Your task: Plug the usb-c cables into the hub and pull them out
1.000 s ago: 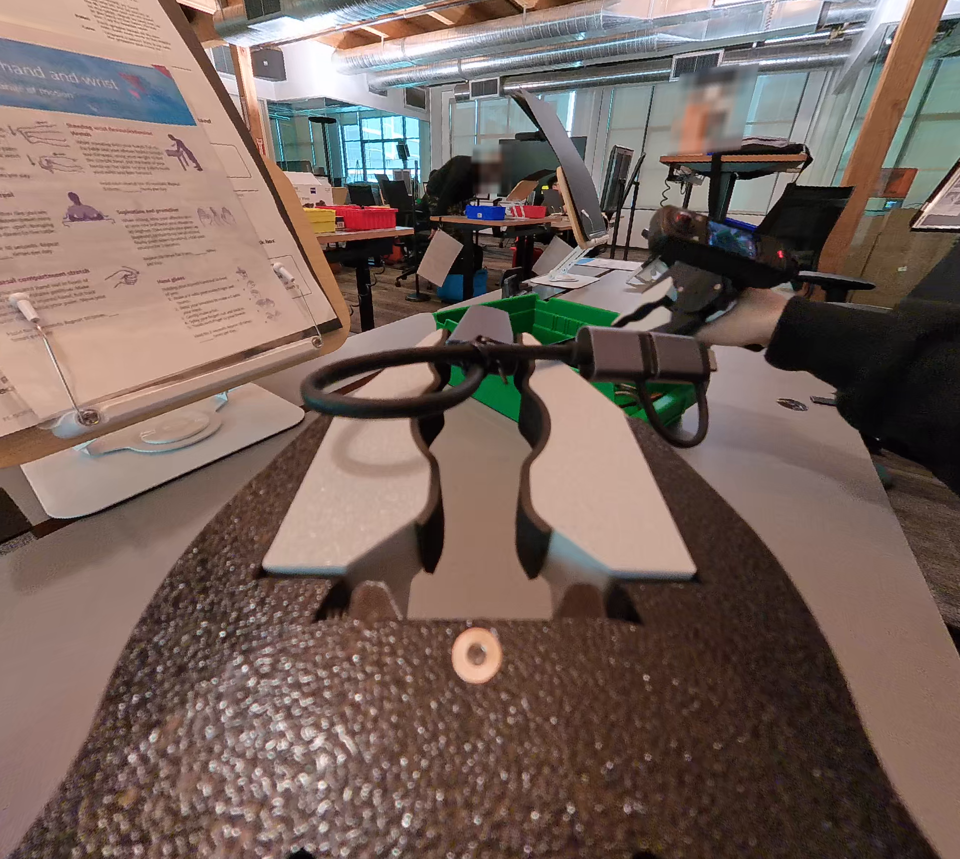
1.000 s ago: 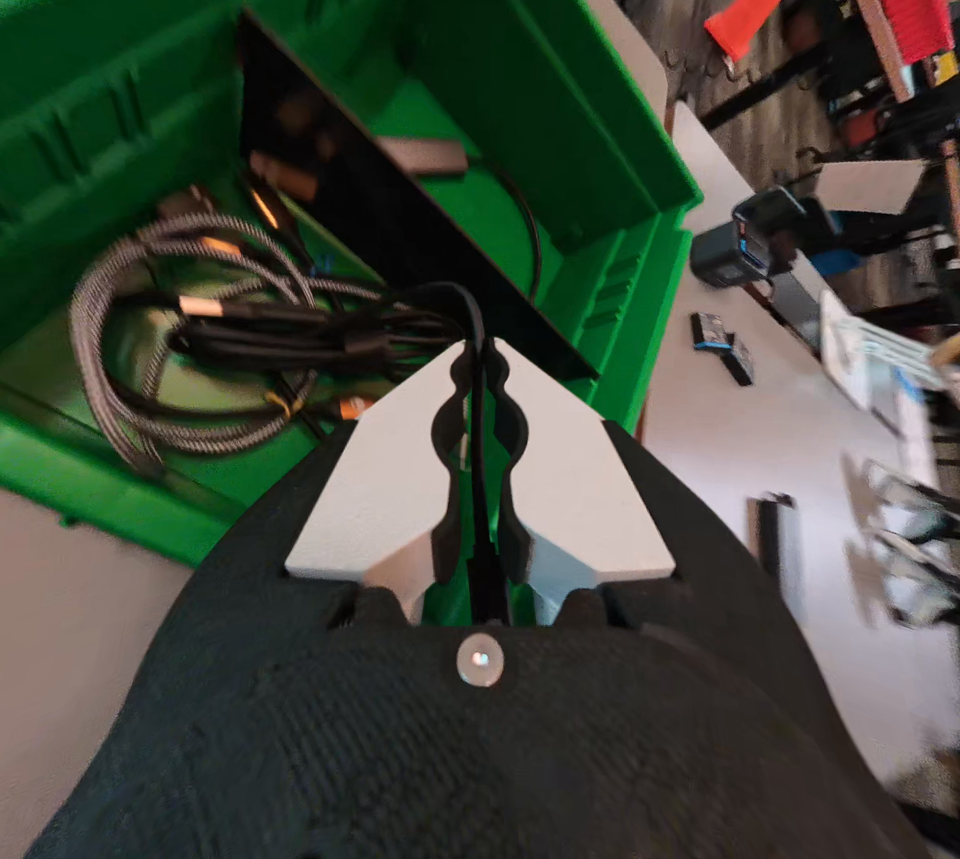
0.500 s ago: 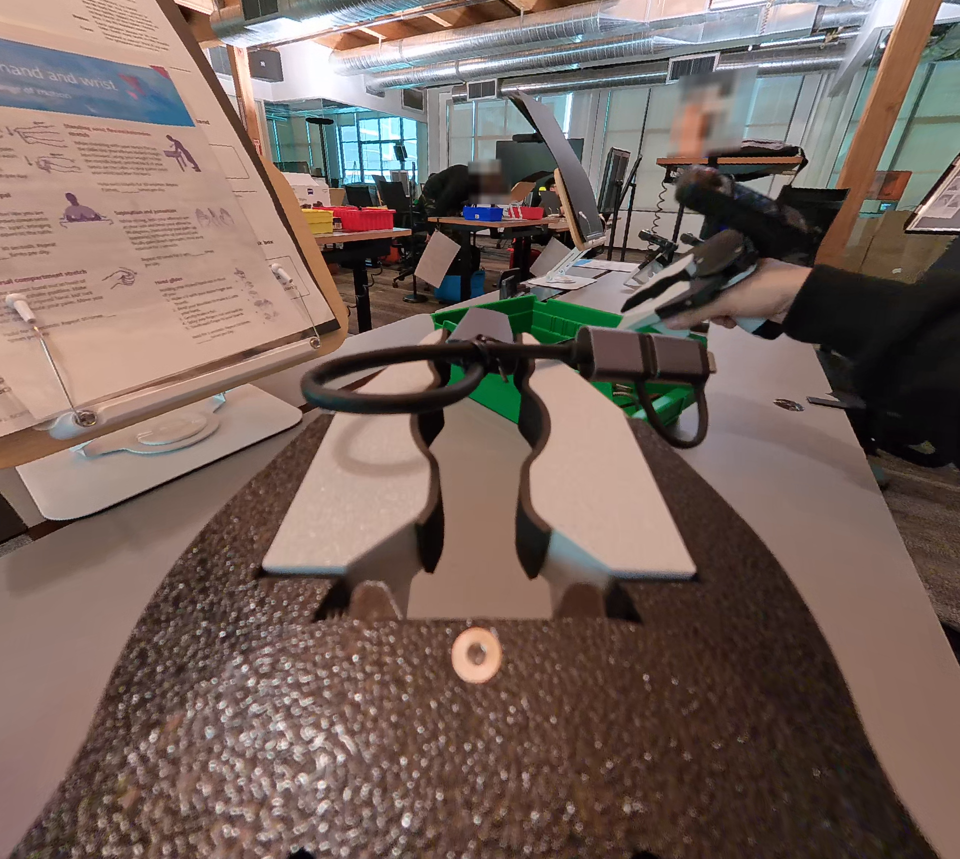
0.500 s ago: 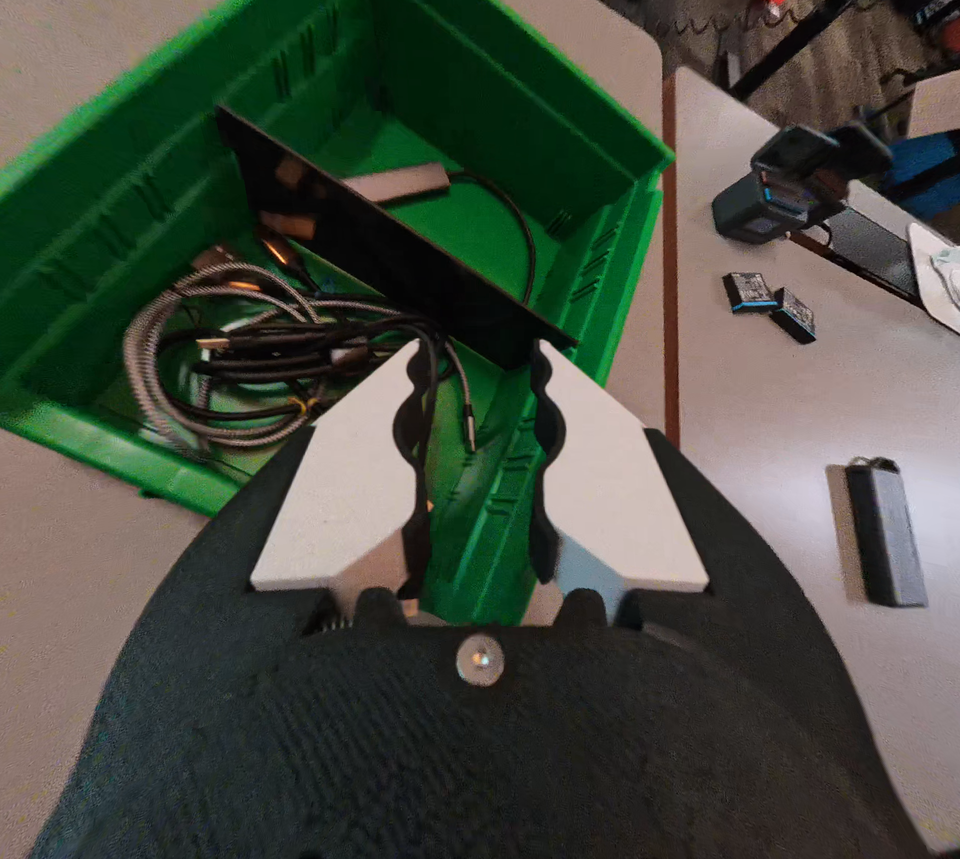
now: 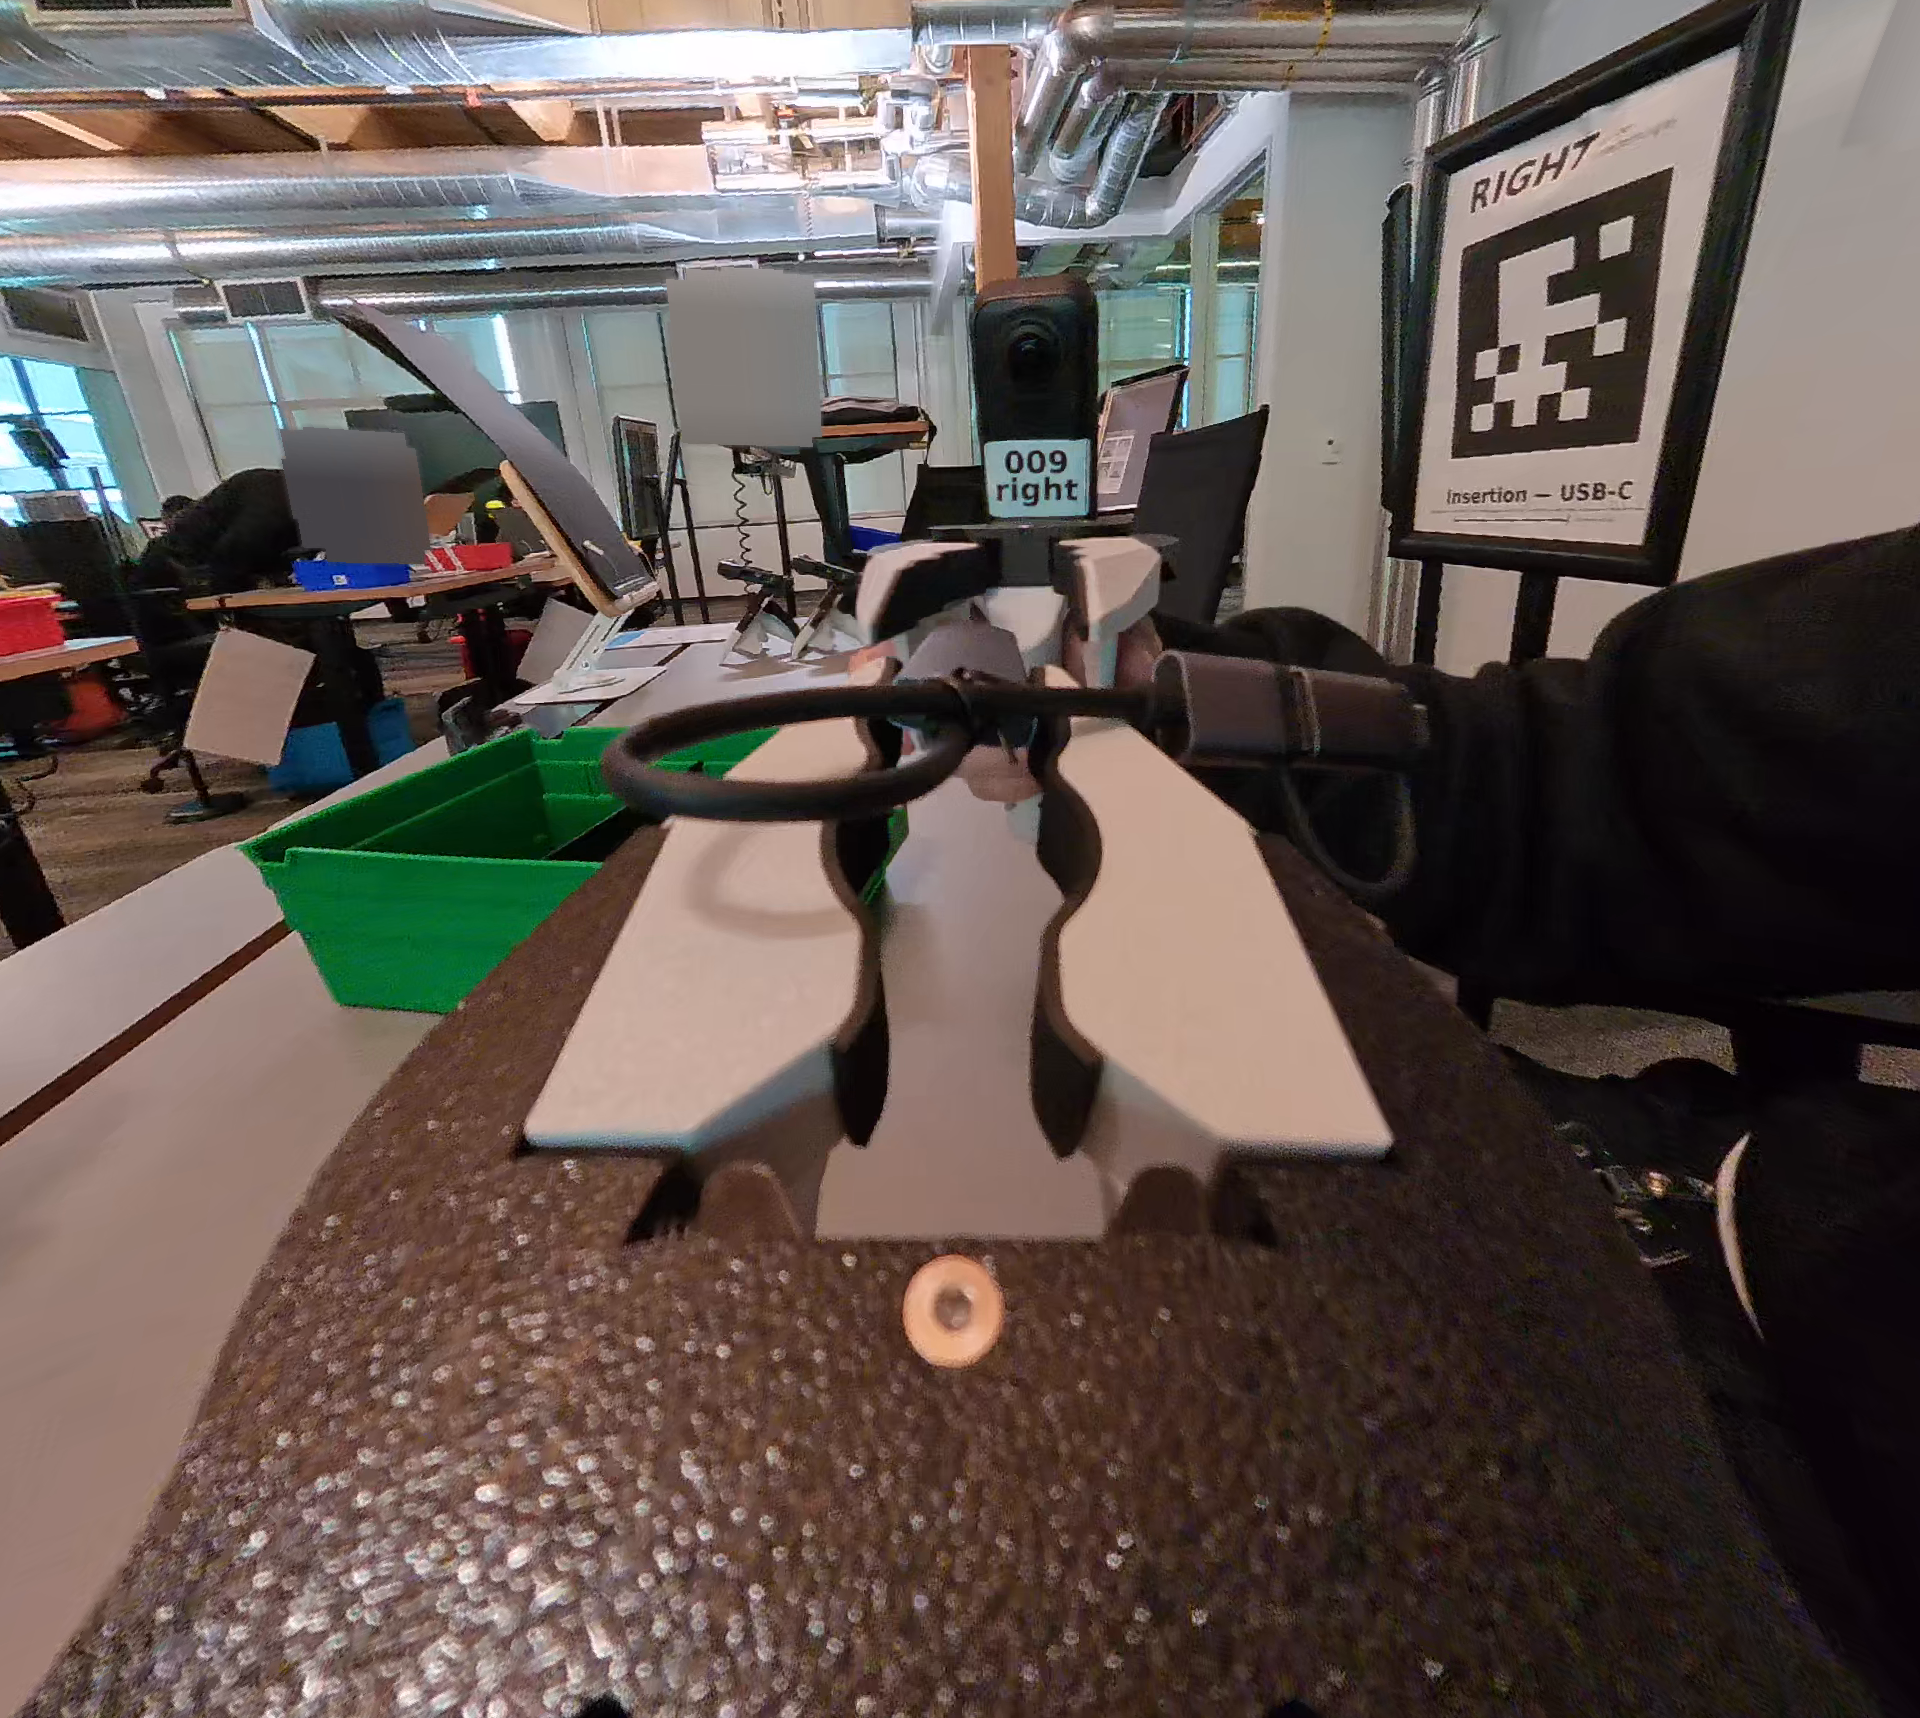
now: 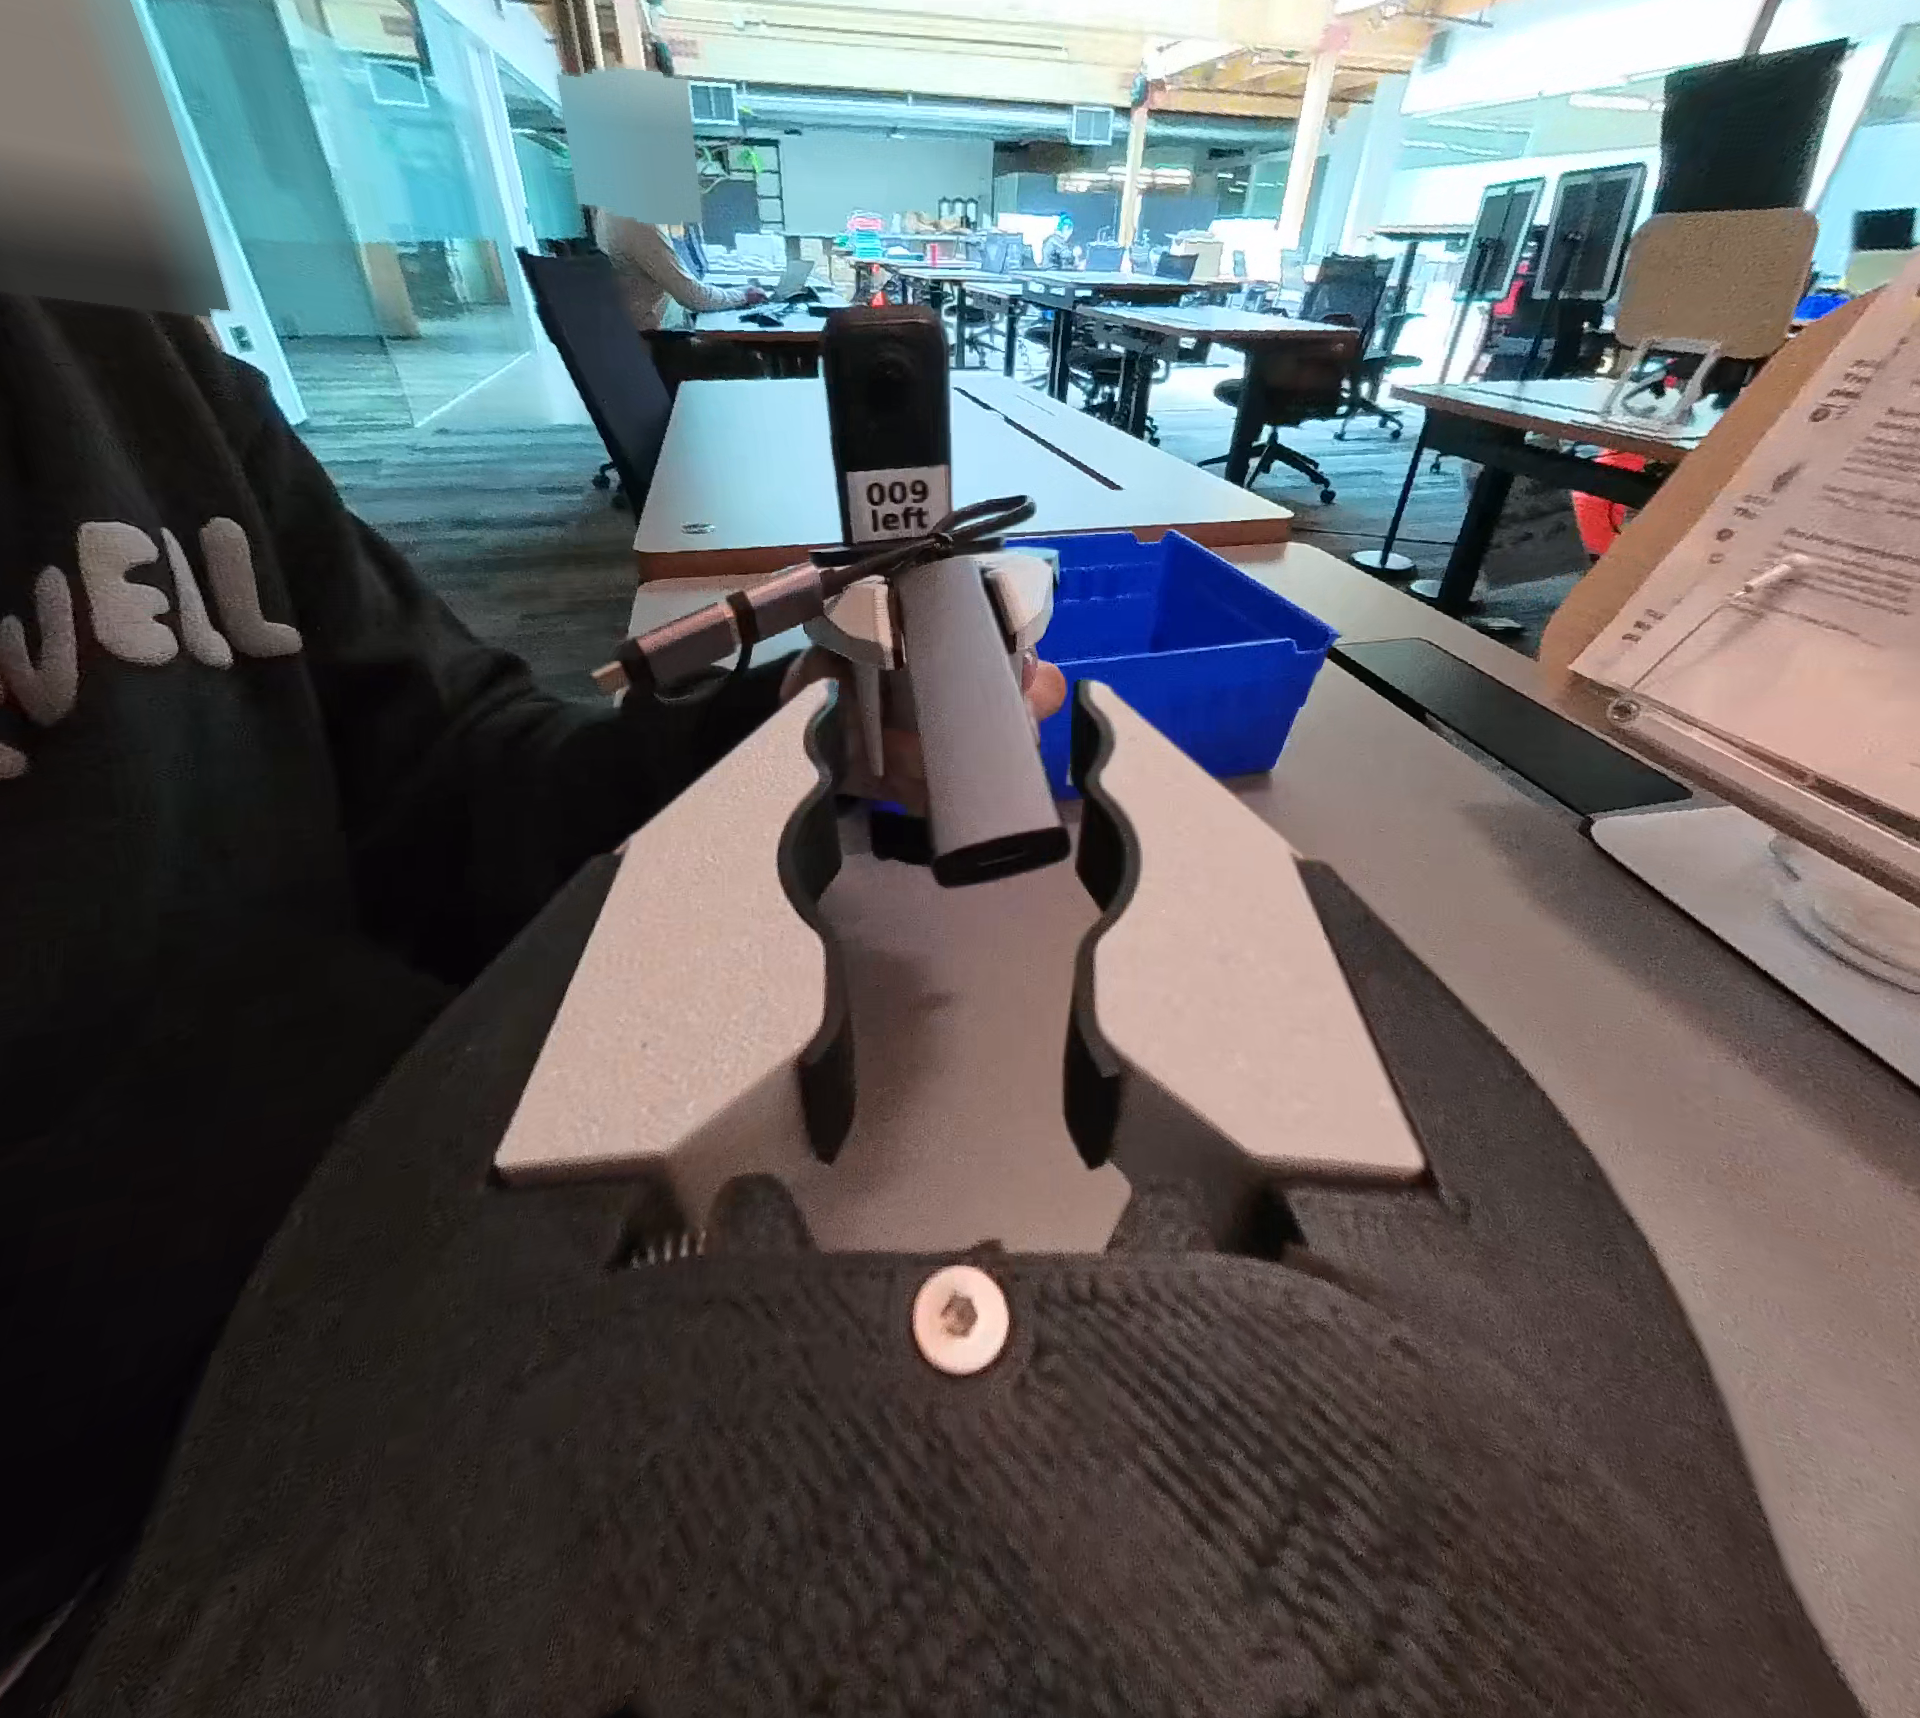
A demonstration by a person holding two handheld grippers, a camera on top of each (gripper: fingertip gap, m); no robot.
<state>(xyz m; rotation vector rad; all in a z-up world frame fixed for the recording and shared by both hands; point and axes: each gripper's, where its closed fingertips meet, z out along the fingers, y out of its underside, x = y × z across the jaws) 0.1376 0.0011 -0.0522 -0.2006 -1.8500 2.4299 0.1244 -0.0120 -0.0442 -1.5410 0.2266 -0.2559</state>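
My left gripper (image 6: 940, 629) is clamped on the grey hub (image 6: 971, 718) — its short black cable (image 5: 769, 759) loops beside the jaws. My right gripper (image 6: 951, 769) faces it with jaws apart, holding nothing. A green bin (image 5: 416, 889) sits on the bench (image 5: 114, 972) — a blue bin (image 6: 1174, 645) too.

I see a green bin (image 5: 416, 899) at frame left on the bench (image 5: 114, 972), a framed marker sign (image 5: 1558, 266) (upper right), and a blue bin (image 6: 1184, 640) mid-frame.
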